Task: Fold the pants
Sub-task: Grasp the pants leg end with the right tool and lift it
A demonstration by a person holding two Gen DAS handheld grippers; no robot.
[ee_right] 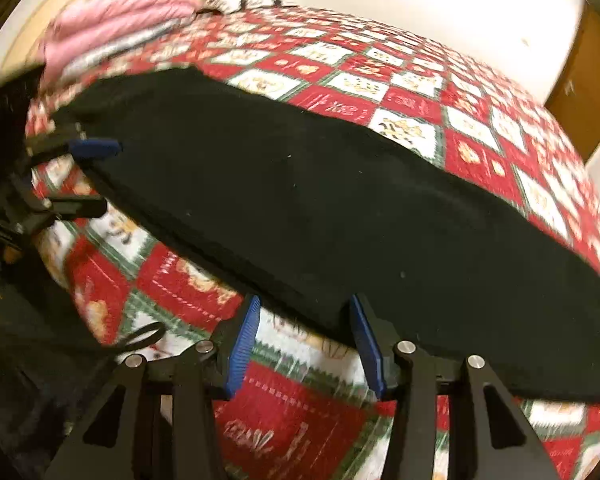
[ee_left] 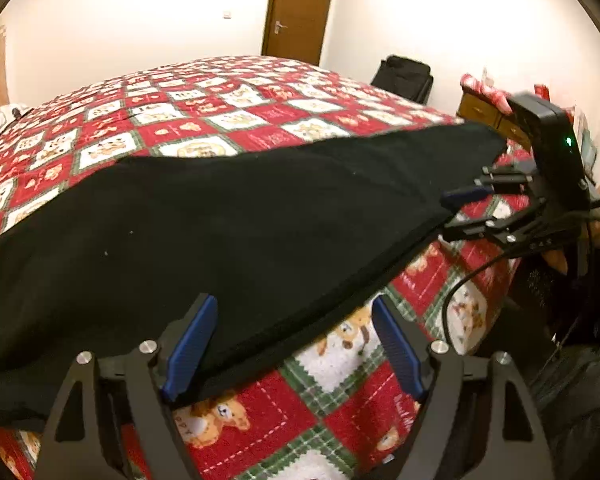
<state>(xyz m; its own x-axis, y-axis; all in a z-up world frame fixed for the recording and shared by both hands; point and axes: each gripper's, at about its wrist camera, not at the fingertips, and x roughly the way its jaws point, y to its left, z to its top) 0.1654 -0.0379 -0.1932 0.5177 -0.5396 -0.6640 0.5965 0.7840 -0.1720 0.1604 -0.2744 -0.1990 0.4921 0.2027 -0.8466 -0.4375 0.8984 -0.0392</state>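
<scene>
One pants (ee_left: 228, 216), one bedspread (ee_left: 204, 96), two tongs (ee_left: 296, 344) (ee_right: 304, 344).

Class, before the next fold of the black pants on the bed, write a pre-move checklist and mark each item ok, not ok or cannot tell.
1. Black pants lie spread on the quilt: ok.
2. Left hand-held gripper open at the near edge of the pants: ok.
3. Right hand-held gripper open at the near edge: ok.
4. Either gripper already pinching cloth: not ok; both stand open, nothing clamped.
5. Cable away from the cloth: ok; it hangs off the bed side.
6. Far edge of the pants flat, no wrinkles: cannot tell; the black cloth hides detail.
</scene>
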